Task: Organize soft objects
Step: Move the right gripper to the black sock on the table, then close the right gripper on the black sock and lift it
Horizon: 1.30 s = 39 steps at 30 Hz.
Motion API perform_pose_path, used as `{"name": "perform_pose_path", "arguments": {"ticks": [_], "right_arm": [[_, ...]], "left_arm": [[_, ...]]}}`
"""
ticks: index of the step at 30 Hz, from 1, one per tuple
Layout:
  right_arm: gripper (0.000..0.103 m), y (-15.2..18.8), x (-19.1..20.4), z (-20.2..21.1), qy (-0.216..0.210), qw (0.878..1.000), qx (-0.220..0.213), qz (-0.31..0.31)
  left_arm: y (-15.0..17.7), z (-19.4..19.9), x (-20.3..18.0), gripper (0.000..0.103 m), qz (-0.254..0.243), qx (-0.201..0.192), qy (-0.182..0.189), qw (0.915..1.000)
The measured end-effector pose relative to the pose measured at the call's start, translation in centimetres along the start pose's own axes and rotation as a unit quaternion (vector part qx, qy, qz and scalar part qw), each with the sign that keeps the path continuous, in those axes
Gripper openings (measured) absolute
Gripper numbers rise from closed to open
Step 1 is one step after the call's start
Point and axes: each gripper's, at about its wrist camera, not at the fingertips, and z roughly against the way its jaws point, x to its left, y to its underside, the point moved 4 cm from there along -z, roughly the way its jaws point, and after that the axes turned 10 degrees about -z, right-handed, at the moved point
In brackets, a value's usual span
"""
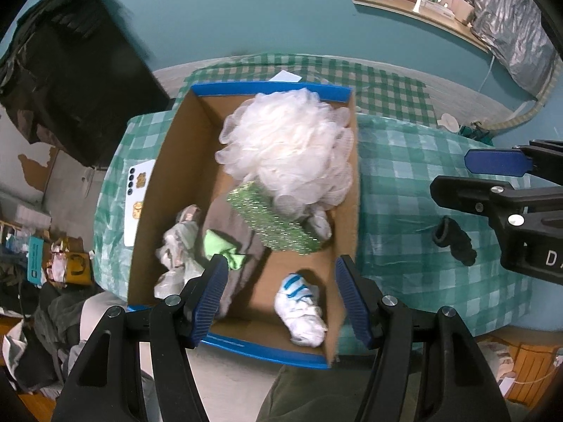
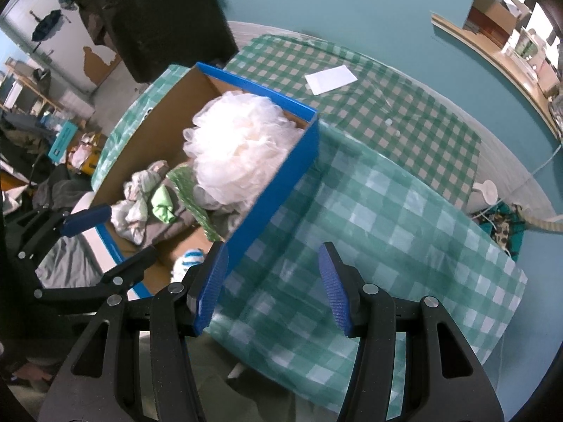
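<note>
A: Hovering both tools over the table. Left gripper (image 1: 278, 295) hangs above the near end of the cardboard box (image 1: 169, 176), jaws about half apart, nothing between them. Right gripper (image 2: 271, 288) hangs over bare checked tablecloth (image 2: 404, 211) just beside the box's blue wall, jaws likewise half apart and empty.

B: What's left outside the box?

A: One dark sock (image 1: 454, 241), lying on the cloth to the right of the box, under the right tool's body in the left wrist view. The right wrist view doesn't show it.

B: How to take it?

A: My judgement: bring the right gripper over it, drop the pads down to the cloth, pinch across the middle of the sock, lift clear of the box wall, release inside. Avoid catching the tablecloth in the pinch.

B: Count inside?

A: One white bath pouf (image 1: 288, 151), one green sponge (image 1: 278, 225), one white-and-blue sock (image 1: 301, 309), one lime cloth (image 1: 225, 248), one grey cloth (image 1: 232, 225), one crumpled pale bundle (image 1: 179, 242); a small pale piece beside the sponge, unclear what.
</note>
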Motion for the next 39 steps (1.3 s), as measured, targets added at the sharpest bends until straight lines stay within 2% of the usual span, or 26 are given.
{"name": "perform_pose_path", "arguments": {"ticks": [6,10,16,23,29,39], "right_arm": [[0.054,0.9,-2.4,0.6,0.005,1.000,0.000,-0.013],[0.054,1.5,-4.3,0.9,0.008,1.000,0.001,-0.024],[0.054,2.3,-7.0,0.6,0.018,0.999,0.007,-0.035],[0.054,3.6,-10.3,-1.1,0.029,0.999,0.024,-0.036],[0.054,4.8,-12.4,-2.4,0.021,0.998,0.041,-0.044],[0.054,6.9,-13.0,-5.8,0.018,0.997,0.076,-0.004]], "left_arm": [[-0.4,0.0,-2.1,0.065,-0.011,0.001,0.003,0.9999],[-0.7,0.1,-3.5,0.071,-0.019,-0.001,0.006,0.9998],[-1.0,-0.1,-5.7,0.072,-0.032,-0.001,0.008,0.9995],[-1.0,-0.8,-7.5,0.074,-0.038,0.007,0.015,0.9991],[-0.7,-1.9,-9.2,0.075,-0.043,0.015,0.024,0.9987],[-0.4,-3.9,-11.3,0.075,-0.044,0.032,0.036,0.9979]]}}
